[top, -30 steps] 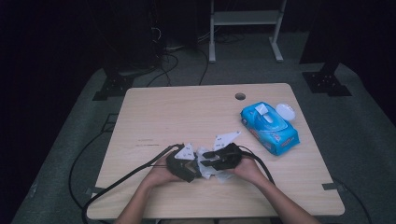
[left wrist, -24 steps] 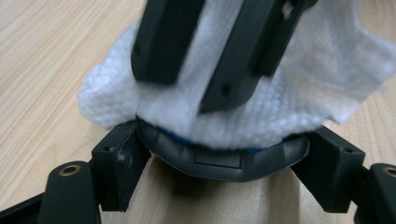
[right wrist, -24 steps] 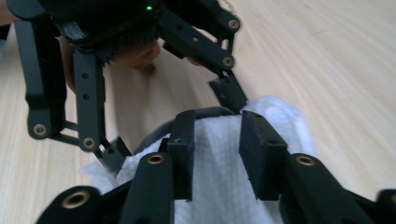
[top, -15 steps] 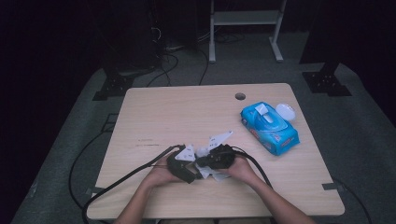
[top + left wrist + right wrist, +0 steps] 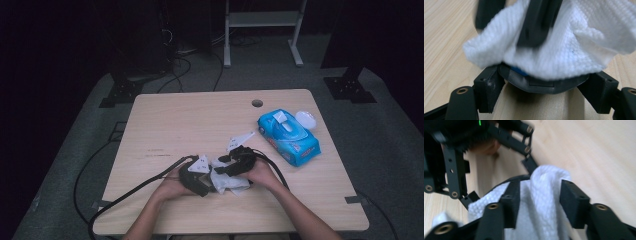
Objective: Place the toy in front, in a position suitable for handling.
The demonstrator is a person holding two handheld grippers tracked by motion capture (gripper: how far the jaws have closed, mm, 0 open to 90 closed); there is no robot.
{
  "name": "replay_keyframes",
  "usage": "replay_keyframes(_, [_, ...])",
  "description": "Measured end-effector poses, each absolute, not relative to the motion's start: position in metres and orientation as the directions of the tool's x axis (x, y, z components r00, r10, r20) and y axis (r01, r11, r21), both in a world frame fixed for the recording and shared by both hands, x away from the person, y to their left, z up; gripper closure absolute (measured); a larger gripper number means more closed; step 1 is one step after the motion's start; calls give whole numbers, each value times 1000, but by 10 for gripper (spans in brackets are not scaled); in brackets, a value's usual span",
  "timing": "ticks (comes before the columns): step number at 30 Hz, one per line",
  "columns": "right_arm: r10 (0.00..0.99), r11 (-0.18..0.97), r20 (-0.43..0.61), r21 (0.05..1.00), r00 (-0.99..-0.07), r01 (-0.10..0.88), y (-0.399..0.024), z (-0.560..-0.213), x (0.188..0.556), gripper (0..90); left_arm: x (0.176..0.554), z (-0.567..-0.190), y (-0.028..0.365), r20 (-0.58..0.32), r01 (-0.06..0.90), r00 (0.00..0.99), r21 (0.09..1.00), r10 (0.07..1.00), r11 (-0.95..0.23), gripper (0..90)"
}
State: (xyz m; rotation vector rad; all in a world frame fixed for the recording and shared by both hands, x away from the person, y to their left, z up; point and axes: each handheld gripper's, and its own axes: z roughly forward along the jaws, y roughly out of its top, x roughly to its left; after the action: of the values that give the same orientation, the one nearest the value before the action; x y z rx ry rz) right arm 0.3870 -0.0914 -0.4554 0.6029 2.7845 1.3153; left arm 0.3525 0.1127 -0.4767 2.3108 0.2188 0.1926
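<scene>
Grippers meet near the front edge of the pale wooden table (image 5: 165,125). Left gripper (image 5: 196,176) clamps a round black object (image 5: 544,86) draped by the white textured wipe (image 5: 227,181). Right gripper (image 5: 239,161), jaws just reopened and partly apart, straddles a wipe fold. Blue wipes packet (image 5: 289,137) lies well right.

High view overhead, far; gripper views close; share white wipe (image 5: 227,181).
</scene>
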Motion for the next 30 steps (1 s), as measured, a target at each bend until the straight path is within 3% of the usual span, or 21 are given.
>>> replay_keyframes(1, [329,570,162,751,-930,332,-90,-457,387,634,353,-477,113,70,98,974,733,217,-673,240])
replay_keyframes(5, [323,577,61,778,-944,248,-87,-455,377,801,352,-477,113,69,99,974,733,218,-673,240])
replay_keyframes(8, [281,571,17,801,-959,182,-88,-448,367,858,352,-477,113,67,102,973,733,219,-673,240])
replay_keyframes(13, [229,642,-65,760,-971,100,-91,-447,353,853,352,-477,113,68,102,973,733,222,-673,240])
replay_keyframes(16, [194,614,-14,782,-981,110,-101,-446,350,710,352,-477,113,67,103,973,733,222,-673,240])
replay_keyframes(19, [163,623,-49,780,-985,65,-98,-450,346,643,352,-477,113,61,111,972,734,227,-670,240])
replay_keyframes(22, [147,633,-132,774,-980,-9,-94,-452,340,660,352,-476,114,67,106,972,727,224,-678,241])
replay_keyframes(23, [149,636,-177,771,-973,-43,-97,-455,337,736,352,-477,113,64,110,971,734,229,-671,241])
replay_keyframes(27, [169,637,-253,766,-953,-90,-105,-460,329,794,352,-477,110,68,105,972,734,226,-671,241])
replay_keyframes(30, [211,631,-255,772,-943,-68,-105,-462,326,838,353,-477,109,76,96,972,732,221,-674,235])
